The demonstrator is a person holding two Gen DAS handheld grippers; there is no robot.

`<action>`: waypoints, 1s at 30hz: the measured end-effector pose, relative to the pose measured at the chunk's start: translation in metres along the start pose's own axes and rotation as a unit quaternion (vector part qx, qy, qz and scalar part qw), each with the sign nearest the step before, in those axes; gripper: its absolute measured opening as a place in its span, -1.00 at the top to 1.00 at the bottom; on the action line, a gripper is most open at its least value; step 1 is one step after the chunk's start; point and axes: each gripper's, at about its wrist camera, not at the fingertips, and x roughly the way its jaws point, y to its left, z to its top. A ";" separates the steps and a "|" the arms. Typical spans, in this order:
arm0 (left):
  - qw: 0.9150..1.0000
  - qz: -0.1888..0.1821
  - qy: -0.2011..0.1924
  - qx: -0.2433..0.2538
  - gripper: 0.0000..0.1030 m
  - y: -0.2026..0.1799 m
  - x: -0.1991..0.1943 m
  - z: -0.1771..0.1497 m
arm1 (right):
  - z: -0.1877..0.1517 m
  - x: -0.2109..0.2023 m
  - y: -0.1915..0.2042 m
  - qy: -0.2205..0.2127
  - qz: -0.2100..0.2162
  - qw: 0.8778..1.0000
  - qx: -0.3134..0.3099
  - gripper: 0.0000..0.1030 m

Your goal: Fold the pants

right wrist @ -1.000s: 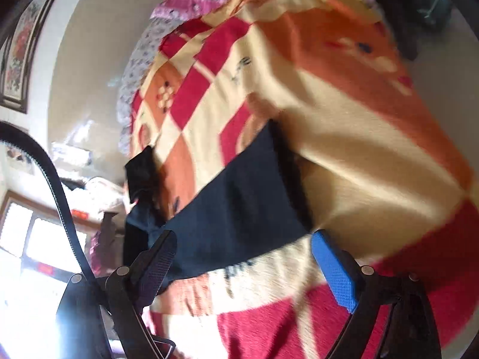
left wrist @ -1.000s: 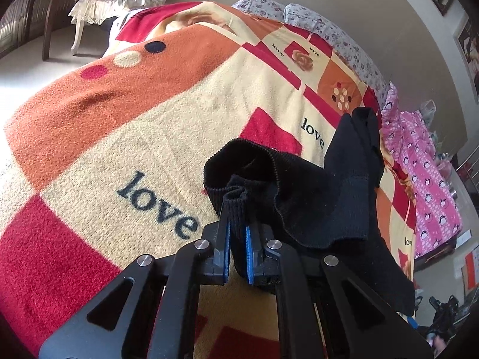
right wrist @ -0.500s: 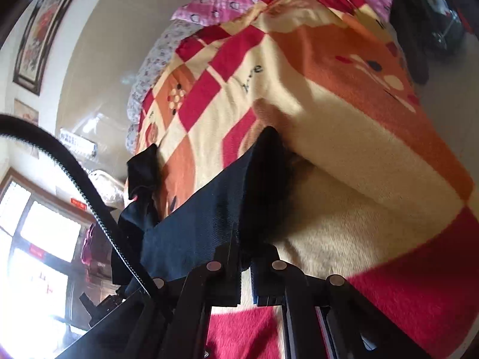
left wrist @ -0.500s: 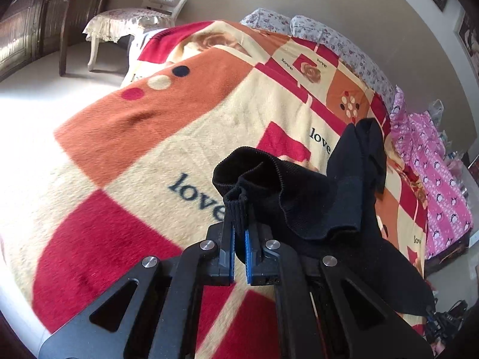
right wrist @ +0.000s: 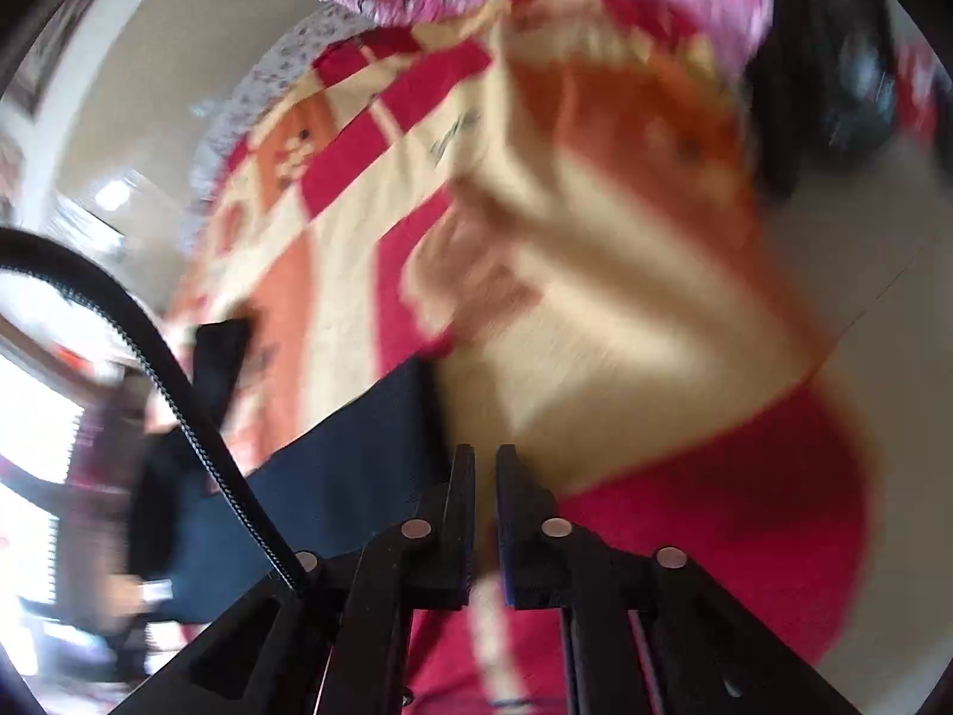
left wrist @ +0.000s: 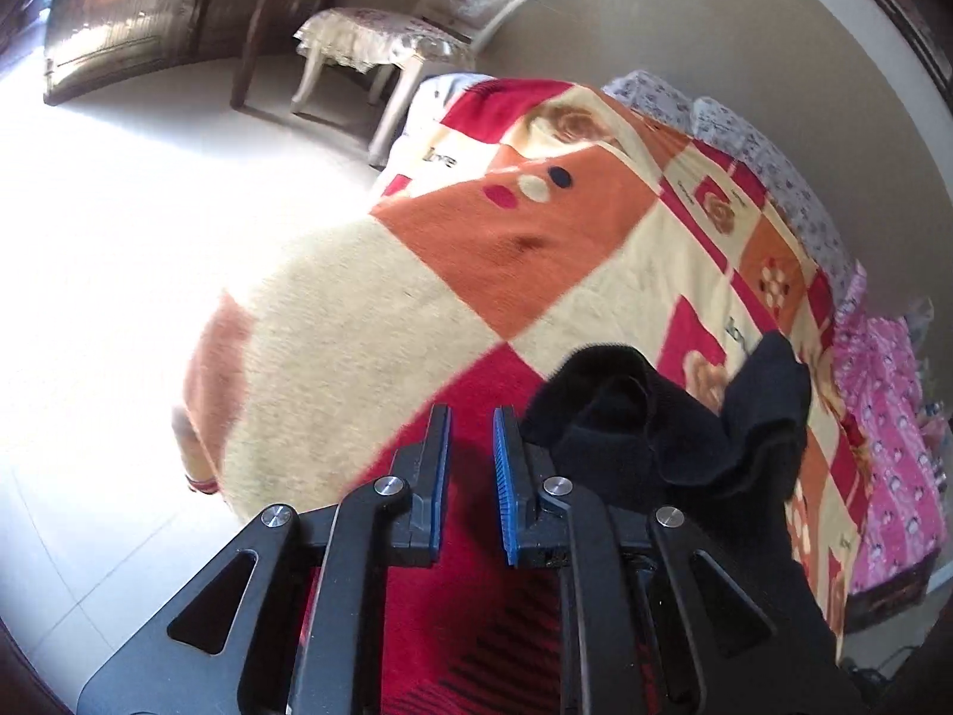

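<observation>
Black knit pants (left wrist: 655, 435) lie bunched on the patchwork blanket (left wrist: 417, 298), just right of my left gripper (left wrist: 470, 417). Its jaws are opening and only red blanket shows between the blue pads. In the blurred right wrist view the pants (right wrist: 333, 476) stretch flat toward the lower left. My right gripper (right wrist: 485, 453) is shut down to a thin slit. The raised edge of the pants runs into its left finger, where it seems pinched. The blur hides the pinch itself.
The bed's edge and the sunlit tiled floor (left wrist: 119, 238) lie to the left. A white chair (left wrist: 417, 30) and dark wooden furniture (left wrist: 119, 30) stand behind it. A pink quilt (left wrist: 893, 417) lies at the right. A black cable (right wrist: 149, 357) crosses the right wrist view.
My left gripper has let go of the ribbed cuff and slid left toward the bed's edge. My right gripper went from wide open to shut at the pants' edge and rolled.
</observation>
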 end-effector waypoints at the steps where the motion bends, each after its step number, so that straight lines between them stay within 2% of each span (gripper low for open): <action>1: 1.000 0.003 -0.005 -0.003 0.78 0.002 -0.002 0.003 | 0.009 -0.006 0.017 -0.024 -0.024 0.999 -0.042 0.84; 3: 1.000 0.006 -0.020 -0.002 0.78 0.003 -0.009 0.006 | 0.019 -0.011 0.071 -0.043 -0.011 0.990 -0.136 0.84; 4: 0.999 0.008 -0.034 0.008 0.78 0.000 -0.015 0.005 | 0.019 -0.010 0.103 -0.048 0.007 0.981 -0.189 0.82; 5: 0.999 0.009 -0.049 0.021 0.78 -0.004 -0.021 0.004 | 0.018 -0.008 0.133 -0.051 0.027 0.970 -0.236 0.72; 6: 0.997 0.009 -0.062 0.037 0.78 -0.011 -0.025 0.002 | 0.014 -0.004 0.165 -0.054 0.053 0.954 -0.289 0.44; 7: 0.996 0.006 -0.072 0.054 0.78 -0.018 -0.030 -0.001 | 0.006 0.003 0.206 -0.058 0.093 0.928 -0.356 0.20; 8: 0.995 -0.001 -0.077 0.069 0.78 -0.024 -0.033 -0.004 | 0.001 0.016 0.236 -0.063 0.117 0.907 -0.399 -0.30; 9: 0.993 -0.010 -0.079 0.087 0.78 -0.032 -0.035 -0.007 | -0.007 0.026 0.259 -0.070 0.140 0.886 -0.436 -0.48; 11: 0.990 -0.033 -0.076 0.116 0.78 -0.046 -0.039 -0.013 | -0.020 0.055 0.308 -0.067 0.178 0.848 -0.494 -0.48; 13: 0.986 -0.057 -0.071 0.142 0.77 -0.059 -0.041 -0.018 | -0.026 0.092 0.343 -0.034 0.185 0.828 -0.529 -0.48; 14: 0.983 -0.062 -0.073 0.156 0.61 -0.064 -0.042 -0.020 | -0.029 0.114 0.356 -0.018 0.176 0.820 -0.545 -0.42; 15: 0.981 -0.065 -0.075 0.167 0.36 -0.069 -0.043 -0.021 | -0.032 0.134 0.366 -0.006 0.161 0.815 -0.557 -0.27; 16: 0.979 -0.071 -0.077 0.177 0.19 -0.072 -0.044 -0.022 | -0.034 0.148 0.371 0.003 0.148 0.813 -0.564 -0.16; 17: 0.977 -0.080 -0.080 0.181 -0.08 -0.074 -0.046 -0.022 | -0.037 0.163 0.372 0.015 0.136 0.812 -0.568 -0.04; 19: 0.973 -0.101 -0.089 0.187 -0.14 -0.076 -0.050 -0.019 | -0.035 0.183 0.372 0.022 0.116 0.810 -0.574 -0.01; 20: 0.971 -0.106 -0.091 0.192 -0.17 -0.078 -0.051 -0.017 | -0.032 0.194 0.374 0.018 0.095 0.809 -0.580 0.07; 22: 0.969 -0.105 -0.093 0.206 -0.20 -0.083 -0.048 -0.011 | -0.029 0.208 0.371 0.035 0.071 0.810 -0.581 0.48; 23: 0.967 -0.102 -0.093 0.213 -0.20 -0.086 -0.045 -0.008 | -0.027 0.204 0.371 0.035 0.068 0.815 -0.575 0.89; 25: 0.965 -0.109 -0.086 0.221 -0.20 -0.091 -0.036 -0.002 | -0.012 0.190 0.364 0.018 0.086 0.838 -0.539 0.89; 27: 0.961 -0.125 -0.058 0.238 -0.20 -0.100 -0.022 0.003 | 0.005 0.170 0.356 -0.008 0.107 0.863 -0.493 0.89; 29: 0.952 -0.150 -0.031 0.266 -0.20 -0.111 -0.010 0.002 | 0.022 0.152 0.345 -0.012 0.131 0.883 -0.450 0.89; 30: 0.949 -0.149 -0.024 0.275 -0.20 -0.115 -0.004 0.000 | 0.028 0.142 0.337 -0.012 0.142 0.891 -0.430 0.89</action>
